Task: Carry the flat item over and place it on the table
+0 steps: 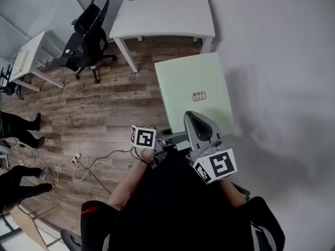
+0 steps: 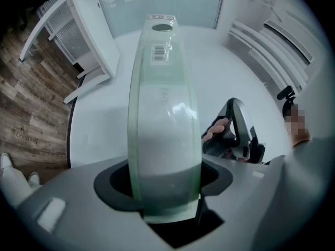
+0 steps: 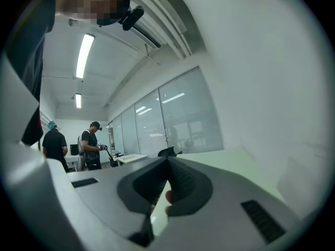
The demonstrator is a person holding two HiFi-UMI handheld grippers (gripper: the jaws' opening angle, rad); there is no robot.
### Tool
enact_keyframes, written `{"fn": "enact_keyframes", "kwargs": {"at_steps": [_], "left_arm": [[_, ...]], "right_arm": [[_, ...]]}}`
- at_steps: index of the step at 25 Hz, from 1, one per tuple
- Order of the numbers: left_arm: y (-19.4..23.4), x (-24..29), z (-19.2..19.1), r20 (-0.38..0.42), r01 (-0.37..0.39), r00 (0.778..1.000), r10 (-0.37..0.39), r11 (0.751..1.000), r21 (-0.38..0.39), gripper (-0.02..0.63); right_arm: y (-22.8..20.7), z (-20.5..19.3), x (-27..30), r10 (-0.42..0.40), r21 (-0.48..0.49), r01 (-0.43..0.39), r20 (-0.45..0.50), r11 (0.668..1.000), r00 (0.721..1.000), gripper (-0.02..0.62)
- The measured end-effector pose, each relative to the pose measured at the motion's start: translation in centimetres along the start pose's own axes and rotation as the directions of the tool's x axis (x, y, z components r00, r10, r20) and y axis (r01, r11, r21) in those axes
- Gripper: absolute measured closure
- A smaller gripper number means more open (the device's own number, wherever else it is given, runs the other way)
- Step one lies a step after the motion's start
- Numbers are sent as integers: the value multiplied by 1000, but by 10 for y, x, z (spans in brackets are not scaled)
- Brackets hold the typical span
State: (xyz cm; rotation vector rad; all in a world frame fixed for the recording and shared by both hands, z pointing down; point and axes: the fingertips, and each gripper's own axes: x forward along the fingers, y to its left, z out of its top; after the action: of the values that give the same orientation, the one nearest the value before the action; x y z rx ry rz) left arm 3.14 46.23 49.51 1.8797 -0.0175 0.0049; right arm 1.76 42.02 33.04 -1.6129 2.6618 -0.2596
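The flat item [image 1: 193,82] is a pale green slab with a small label. It hangs level over the wood floor, its far side over the edge of the big white table [image 1: 282,88]. My left gripper [image 1: 170,140] is shut on its near edge. In the left gripper view the slab [image 2: 162,103] stands edge-on and fills the left gripper [image 2: 165,192], with the table [image 2: 104,119] beneath. My right gripper [image 1: 198,120] sits just right of it, above the slab's near corner. It points upward with its jaws together and nothing between them [image 3: 166,163]. The left gripper view also catches it [image 2: 238,127].
A white desk [image 1: 162,14] stands ahead, with a black office chair [image 1: 86,41] to its left. Cables [image 1: 89,163] lie on the floor at the left, near people's legs [image 1: 18,124]. Two people [image 3: 91,145] stand far off in the room.
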Motion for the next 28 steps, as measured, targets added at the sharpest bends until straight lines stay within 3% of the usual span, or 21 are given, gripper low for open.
{"fn": "enact_keyframes", "kwargs": {"at_steps": [8,20,28], "left_arm": [[-6,2,-6,16,-4,1000,4,1000,-13,327],[9,-10,0,32,3,999,-3,1000,12,327],[14,-9,-1,26,29,999,-28,998,-51,327]], "right_arm": [[-4,-3,-4,5,57,-5,-7,998,1000,594],[2,-14,12,2,42,-1,-17,999,1000,594],[-7,-23,22,-31,52,34,-47,998,998,594]]}}
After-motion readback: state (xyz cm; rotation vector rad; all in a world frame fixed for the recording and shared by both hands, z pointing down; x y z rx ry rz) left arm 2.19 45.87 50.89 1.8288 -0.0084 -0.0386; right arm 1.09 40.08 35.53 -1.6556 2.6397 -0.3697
